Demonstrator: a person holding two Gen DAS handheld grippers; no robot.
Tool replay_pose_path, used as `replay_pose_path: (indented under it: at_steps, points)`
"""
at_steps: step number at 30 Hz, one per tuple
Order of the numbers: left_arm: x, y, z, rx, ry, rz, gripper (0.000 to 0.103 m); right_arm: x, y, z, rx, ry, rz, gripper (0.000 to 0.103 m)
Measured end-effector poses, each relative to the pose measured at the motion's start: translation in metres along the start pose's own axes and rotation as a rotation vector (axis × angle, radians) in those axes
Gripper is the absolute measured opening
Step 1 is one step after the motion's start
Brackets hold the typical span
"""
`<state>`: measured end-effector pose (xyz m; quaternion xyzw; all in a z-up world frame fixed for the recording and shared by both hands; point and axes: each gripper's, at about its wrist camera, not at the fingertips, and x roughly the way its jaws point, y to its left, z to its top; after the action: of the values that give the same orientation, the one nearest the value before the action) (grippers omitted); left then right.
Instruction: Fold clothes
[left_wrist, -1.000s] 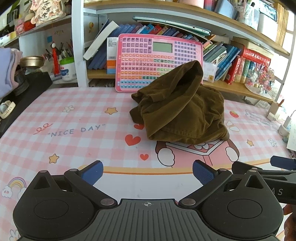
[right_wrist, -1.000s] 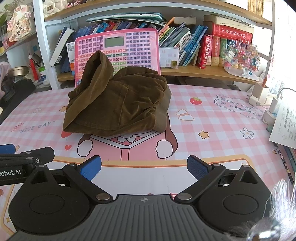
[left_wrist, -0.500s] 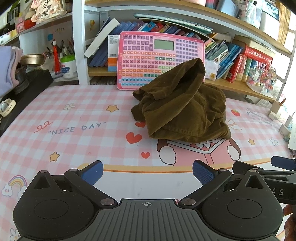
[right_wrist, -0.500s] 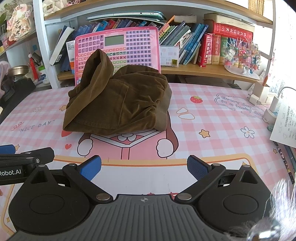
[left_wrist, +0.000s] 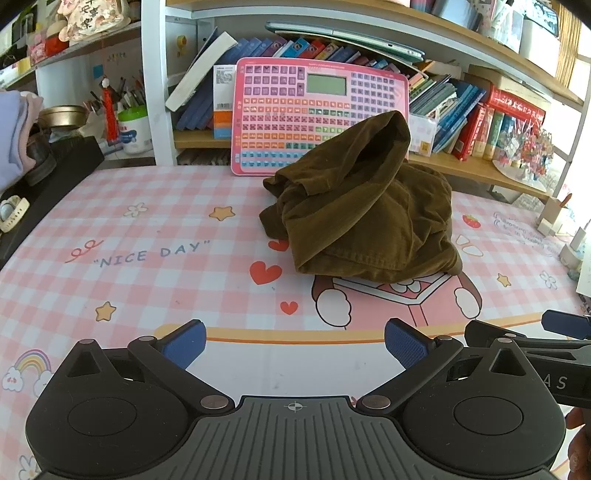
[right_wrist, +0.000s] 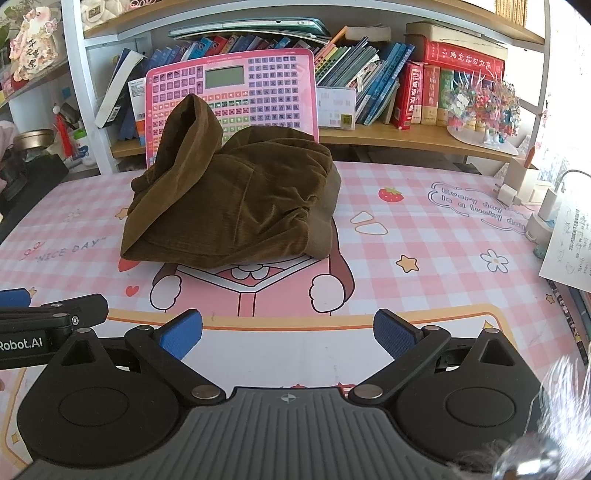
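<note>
Surface: a desk covered by a pink-and-white checked mat (left_wrist: 155, 236) printed with stars, hearts, "NICE DAY" lettering and a cartoon figure reading a book.
Room: a white-framed bookshelf (right_wrist: 369, 134) runs along the back of the desk, its wooden boards packed with leaning and upright books (right_wrist: 373, 85).
Garment: a brown corduroy garment (left_wrist: 364, 206) lies in a crumpled heap near the middle of the mat, over the cartoon's head; one fold stands up in a peak at its back.
Behind the garment: a pink learning keyboard tablet (left_wrist: 314, 110) leans upright against the shelf, its lower right part hidden by the raised fold.
Left side: a black box (left_wrist: 48, 173) sits at the mat's edge, with a white pen pot (left_wrist: 133, 127) on the shelf behind it.
Right side: a white charger plug (right_wrist: 509, 194) and a sheet of paper (right_wrist: 570, 247) lie by the mat's far right edge.
Left gripper (left_wrist: 293, 341): jaws spread wide, nothing between the blue pads, low over the mat's near edge, well short of the garment.
Right gripper (right_wrist: 288, 334): jaws likewise wide apart and empty, beside the left one, also short of the garment.
</note>
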<state>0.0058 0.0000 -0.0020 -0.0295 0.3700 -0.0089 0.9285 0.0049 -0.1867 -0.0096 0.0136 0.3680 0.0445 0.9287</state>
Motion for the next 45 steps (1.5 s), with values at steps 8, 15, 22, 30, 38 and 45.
replay_pose_path:
  at_steps: [8,15,22,30,38,45]
  points:
    - [0.0012,-0.0006,0.0009,0.003,0.006,0.001,0.103,0.0014,-0.0001,0.0003,0.004,0.006,-0.002,0.100]
    - [0.0019,-0.0003,0.0014,0.001,0.011,0.009,0.103,0.0017,-0.0002,-0.0001,0.003,0.007,0.001,0.100]
    - [0.0019,-0.0006,0.0015,0.000,0.012,0.012,0.103,0.0027,0.0001,0.0001,0.002,0.009,0.003,0.100]
    - [0.0026,-0.0015,0.0015,0.002,0.015,0.019,0.103,0.0030,-0.0021,-0.0007,0.005,0.012,0.003,0.100]
    - [0.0044,-0.0021,0.0022,0.002,0.025,0.025,0.103,0.0042,-0.0009,0.0001,0.004,0.016,0.001,0.100]
    - [0.0055,-0.0030,0.0022,0.007,0.027,0.035,0.103,0.0052,-0.0019,0.0007,0.004,0.018,0.001,0.100]
